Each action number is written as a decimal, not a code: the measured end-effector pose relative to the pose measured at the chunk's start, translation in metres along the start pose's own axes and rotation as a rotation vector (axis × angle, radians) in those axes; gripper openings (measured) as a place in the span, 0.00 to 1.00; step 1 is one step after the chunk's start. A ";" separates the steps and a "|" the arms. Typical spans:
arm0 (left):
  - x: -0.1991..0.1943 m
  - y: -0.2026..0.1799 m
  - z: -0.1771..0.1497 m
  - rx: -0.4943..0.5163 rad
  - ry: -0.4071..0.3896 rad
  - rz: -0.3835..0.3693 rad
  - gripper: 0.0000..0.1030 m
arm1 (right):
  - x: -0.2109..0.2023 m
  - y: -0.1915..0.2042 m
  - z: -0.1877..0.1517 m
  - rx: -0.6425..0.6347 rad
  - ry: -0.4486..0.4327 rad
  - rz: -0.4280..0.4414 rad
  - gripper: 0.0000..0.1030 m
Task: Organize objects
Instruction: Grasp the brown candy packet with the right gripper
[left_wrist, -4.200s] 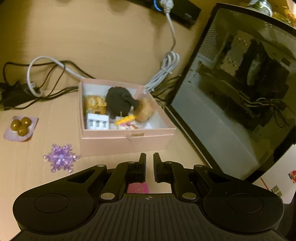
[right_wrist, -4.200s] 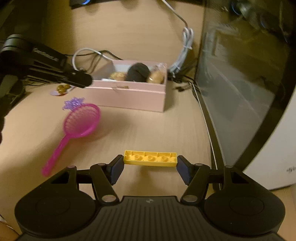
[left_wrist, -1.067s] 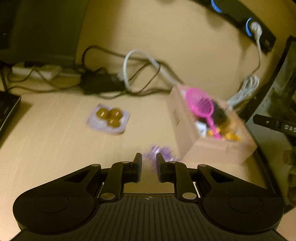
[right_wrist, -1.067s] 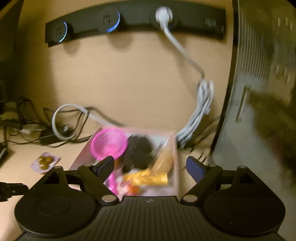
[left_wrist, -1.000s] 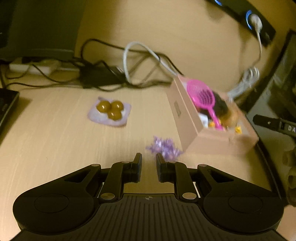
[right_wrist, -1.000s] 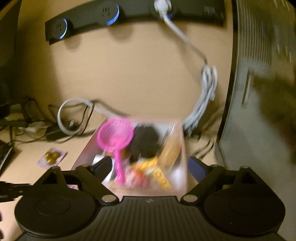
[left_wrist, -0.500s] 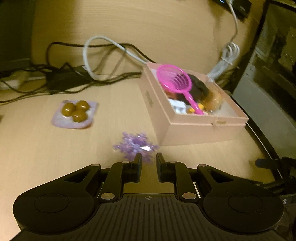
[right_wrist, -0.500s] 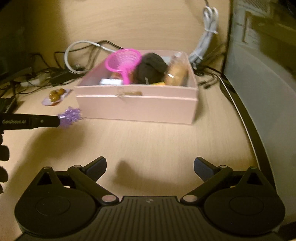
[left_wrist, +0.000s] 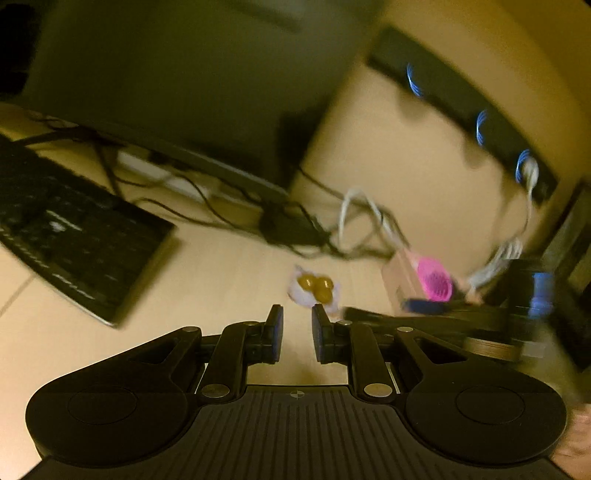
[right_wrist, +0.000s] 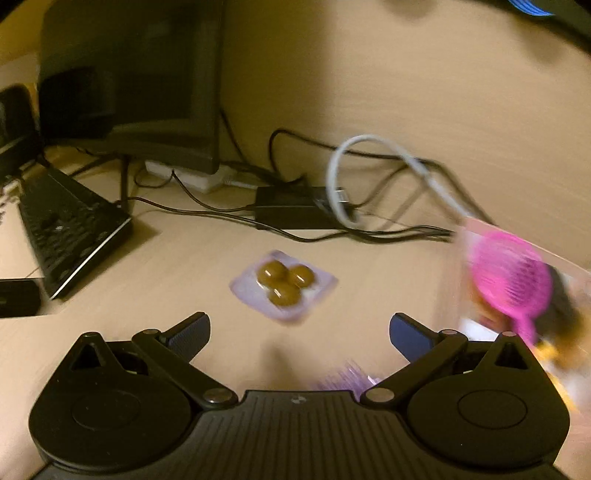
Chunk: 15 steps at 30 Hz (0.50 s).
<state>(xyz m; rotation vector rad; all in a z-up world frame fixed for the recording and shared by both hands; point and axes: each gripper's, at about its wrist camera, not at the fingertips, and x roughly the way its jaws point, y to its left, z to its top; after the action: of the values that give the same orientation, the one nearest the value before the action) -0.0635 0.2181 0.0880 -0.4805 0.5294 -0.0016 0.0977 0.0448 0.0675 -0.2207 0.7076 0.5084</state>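
The blister pack of three brown candies (right_wrist: 283, 288) lies flat on the desk (right_wrist: 192, 266), left of the pink box (right_wrist: 480, 236), which already holds the pink strainer (right_wrist: 511, 282). The right gripper (right_wrist: 300, 332) hangs just short of the pack, spread wide and empty. To lift it cleanly, straddle its edges low and pinch gently. The left gripper (left_wrist: 297, 332) is nearly pressed together, empty.

left gripper (left_wrist: 294, 322) nearly closed (nothing between), right gripper (right_wrist: 300, 329) spread wide, empty
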 end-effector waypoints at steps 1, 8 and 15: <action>-0.008 0.008 0.003 -0.012 -0.010 -0.008 0.17 | 0.013 0.002 0.005 0.025 0.012 -0.009 1.00; -0.043 0.057 0.013 -0.027 -0.009 0.032 0.17 | 0.084 0.003 0.032 0.217 0.103 -0.041 1.00; -0.033 0.081 0.010 -0.056 0.031 0.021 0.17 | 0.103 0.031 0.040 0.115 0.111 -0.066 0.99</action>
<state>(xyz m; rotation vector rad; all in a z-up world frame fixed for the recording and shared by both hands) -0.0969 0.2987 0.0754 -0.5305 0.5658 0.0256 0.1707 0.1244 0.0276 -0.1650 0.8326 0.3933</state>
